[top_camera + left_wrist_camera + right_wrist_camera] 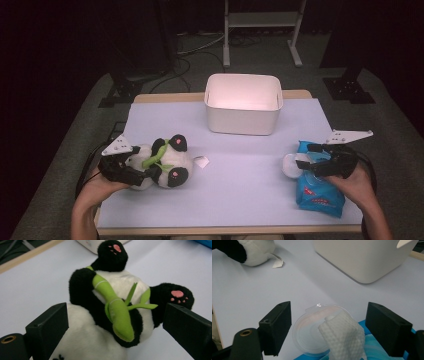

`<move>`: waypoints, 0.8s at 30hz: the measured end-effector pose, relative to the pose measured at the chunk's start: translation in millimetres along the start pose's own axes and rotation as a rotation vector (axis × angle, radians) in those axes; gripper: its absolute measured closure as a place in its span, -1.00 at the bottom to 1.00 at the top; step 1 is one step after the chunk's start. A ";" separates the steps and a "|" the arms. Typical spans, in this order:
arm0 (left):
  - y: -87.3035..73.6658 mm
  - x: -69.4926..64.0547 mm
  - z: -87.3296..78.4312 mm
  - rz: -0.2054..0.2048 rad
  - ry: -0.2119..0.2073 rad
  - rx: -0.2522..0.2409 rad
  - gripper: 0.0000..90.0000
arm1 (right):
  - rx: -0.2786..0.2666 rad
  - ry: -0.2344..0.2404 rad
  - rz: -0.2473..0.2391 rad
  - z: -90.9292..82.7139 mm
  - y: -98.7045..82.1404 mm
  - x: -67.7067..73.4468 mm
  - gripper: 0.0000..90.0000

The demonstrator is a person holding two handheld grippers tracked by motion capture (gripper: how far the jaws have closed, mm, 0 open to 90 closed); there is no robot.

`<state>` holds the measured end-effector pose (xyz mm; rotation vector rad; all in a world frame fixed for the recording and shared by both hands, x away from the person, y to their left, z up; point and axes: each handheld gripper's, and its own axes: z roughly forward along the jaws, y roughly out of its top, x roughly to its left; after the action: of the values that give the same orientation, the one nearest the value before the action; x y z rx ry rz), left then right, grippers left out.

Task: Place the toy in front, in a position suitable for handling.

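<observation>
Two things still lie on our worktop: left claw spread around the panda, right claw spread over the wipes; bin empty.

Plush panda, glossy plastic wipes pack

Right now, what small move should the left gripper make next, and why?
Probably close the left gripper on the plush panda. Its fingers stand open on either side of the toy's body without pressing it, so nothing is gripped yet, and the white bin beyond sits empty.
</observation>
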<state>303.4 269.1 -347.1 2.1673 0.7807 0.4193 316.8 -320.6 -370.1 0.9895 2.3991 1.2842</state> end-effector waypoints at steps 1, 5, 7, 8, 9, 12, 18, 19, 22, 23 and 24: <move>0.1 0.5 0.6 0.005 0.010 0.002 -0.88 | 0.000 0.002 -0.001 0.0 -0.2 -0.3 -0.56; -1.0 1.3 2.4 -0.006 -0.007 0.000 -0.88 | 0.001 0.004 0.007 0.4 -2.5 -2.6 -0.56; -0.8 0.9 3.2 -0.001 -0.011 0.004 -0.88 | 0.006 0.006 0.006 1.2 -3.0 -2.3 -0.55; -0.3 0.4 3.3 0.004 -0.014 0.003 -0.88 | 0.008 0.005 0.006 1.8 -2.7 -1.6 -0.55; 0.3 0.0 3.3 0.008 -0.023 0.001 -0.88 | 0.012 0.005 0.003 2.3 -2.1 -1.2 -0.55; 1.0 -2.4 4.4 0.015 -0.025 0.005 -0.88 | 0.013 0.006 -0.005 3.9 -0.1 1.1 -0.55; 0.8 -3.9 5.7 0.033 -0.041 0.015 -0.70 | 0.007 0.015 -0.017 5.4 3.0 5.1 -0.55; 1.3 -4.0 6.4 0.031 -0.036 0.015 -0.70 | 0.010 0.016 -0.018 6.0 3.3 5.7 -0.55; 1.9 -2.6 8.2 0.022 -0.025 0.023 -0.52 | 0.014 0.017 -0.022 7.0 3.4 6.1 -0.55; 1.6 -0.8 10.4 0.004 -0.021 0.037 -0.50 | 0.018 0.016 -0.024 7.6 3.2 6.2 -0.55; 1.1 0.0 11.5 -0.002 -0.024 0.037 -0.47 | 0.020 0.014 -0.025 7.5 3.1 6.4 -0.55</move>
<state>309.8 262.0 -353.7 2.2017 0.7824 0.3801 317.2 -310.3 -371.4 0.9554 2.4320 1.2649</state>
